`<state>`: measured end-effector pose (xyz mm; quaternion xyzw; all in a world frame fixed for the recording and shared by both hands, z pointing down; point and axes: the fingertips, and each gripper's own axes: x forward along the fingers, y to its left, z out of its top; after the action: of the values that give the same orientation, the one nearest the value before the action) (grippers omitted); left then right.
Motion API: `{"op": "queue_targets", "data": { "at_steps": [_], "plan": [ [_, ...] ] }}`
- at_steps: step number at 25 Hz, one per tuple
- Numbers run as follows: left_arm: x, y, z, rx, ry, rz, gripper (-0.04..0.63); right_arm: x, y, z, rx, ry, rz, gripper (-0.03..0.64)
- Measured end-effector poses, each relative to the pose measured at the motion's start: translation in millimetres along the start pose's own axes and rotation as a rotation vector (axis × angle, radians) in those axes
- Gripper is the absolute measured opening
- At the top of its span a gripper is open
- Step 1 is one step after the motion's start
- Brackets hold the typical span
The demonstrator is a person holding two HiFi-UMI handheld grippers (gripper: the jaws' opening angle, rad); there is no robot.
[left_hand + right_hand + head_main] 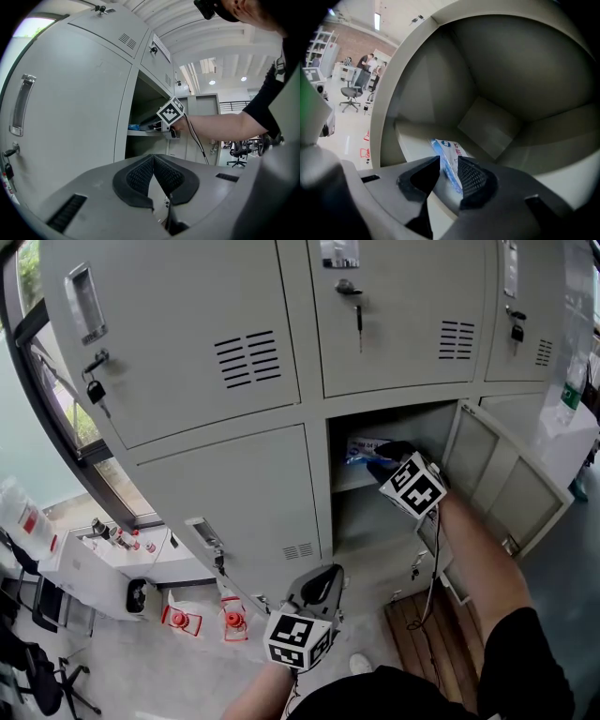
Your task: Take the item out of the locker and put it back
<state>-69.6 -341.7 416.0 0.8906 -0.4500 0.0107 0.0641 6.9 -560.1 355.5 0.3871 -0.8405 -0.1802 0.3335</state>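
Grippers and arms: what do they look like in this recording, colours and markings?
The left claw and right claw are grey moulded shells with black ribbed pads. Each carries a white cube with black square markers. A thin black cable trails along the right forearm. The person wears a black short-sleeved top.

Office with steel lockers, swivel chairs
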Motion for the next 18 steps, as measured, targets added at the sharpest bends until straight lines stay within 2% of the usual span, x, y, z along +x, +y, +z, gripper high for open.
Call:
{"op": "queue_targets", "data": {
  "at_steps": [5, 8, 12, 18],
  "plan": [
    [-10.2, -2.0, 0.7, 0.002, 0.002, -0.006, 0.017, -17.7, 2.4, 11.9, 0.018, -0.037, -0.039, 0.12],
    [-20.0, -4.6, 1.5, 0.003, 0.002, -0.016, 0.017, -34.9, 8.1, 20.5, 0.045, -0.067, -0.074, 0.052],
    [-39.3, -12.2, -0.3, 0.006, 0.008, -0.042, 0.017, -60.9, 27.1, 28.4, 0.06, -0.087, -0.11, 0.052],
    [-77.6, -29.8, -11.5, 0.004, 0.027, -0.099, 0.017, -109.0, 80.7, 27.3, 0.125, -0.085, -0.132, 0.052]
  ]
}}
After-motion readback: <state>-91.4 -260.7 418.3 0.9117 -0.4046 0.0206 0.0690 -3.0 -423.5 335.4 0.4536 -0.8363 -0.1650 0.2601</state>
